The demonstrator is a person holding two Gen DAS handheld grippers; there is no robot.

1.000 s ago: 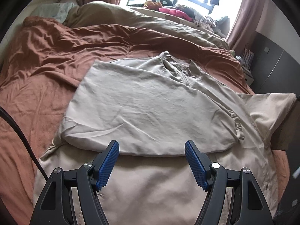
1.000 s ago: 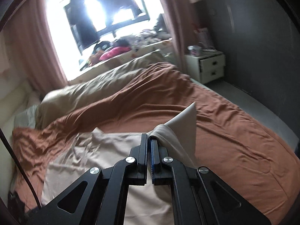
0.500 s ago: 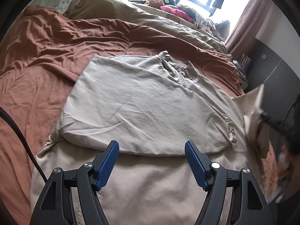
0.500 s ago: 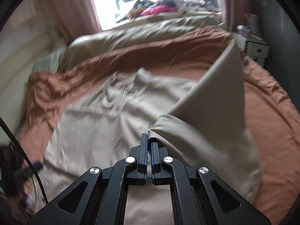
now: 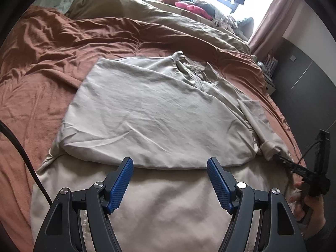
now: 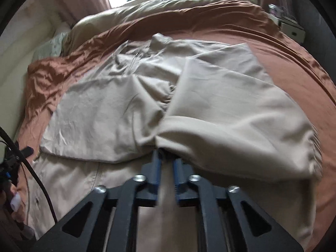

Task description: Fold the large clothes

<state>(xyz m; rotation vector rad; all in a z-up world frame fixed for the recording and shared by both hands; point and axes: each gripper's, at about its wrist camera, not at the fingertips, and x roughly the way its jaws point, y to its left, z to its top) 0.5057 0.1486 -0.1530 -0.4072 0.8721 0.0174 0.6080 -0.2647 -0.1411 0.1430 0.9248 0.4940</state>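
Item: beige garment [image 5: 151, 113], large, lying on the rust-brown bedspread [image 5: 42, 67] straight ahead of your left claw [image 5: 170, 182]; one side panel is already folded across the body, its edge just beyond your blue pads [image 5: 120, 185].

Left claw: spread wide, empty, hovering over the lower hem.

Right claw [image 6: 166, 180]: jaws slightly parted; the sleeve [image 6: 231, 113] drapes over its tips. The frame is blurred, so you cannot tell whether cloth is pinched.

Beyond the garment: tan duvet [image 5: 168, 21], window clutter.

Risks, as a judgement:
- If the grip is loose, the sleeve may slide off and land bunched or crooked.
- A sideways pull could drag the folded panel out of line.
- Your cable [image 6: 35, 178] hangs near the hem and might snag it.
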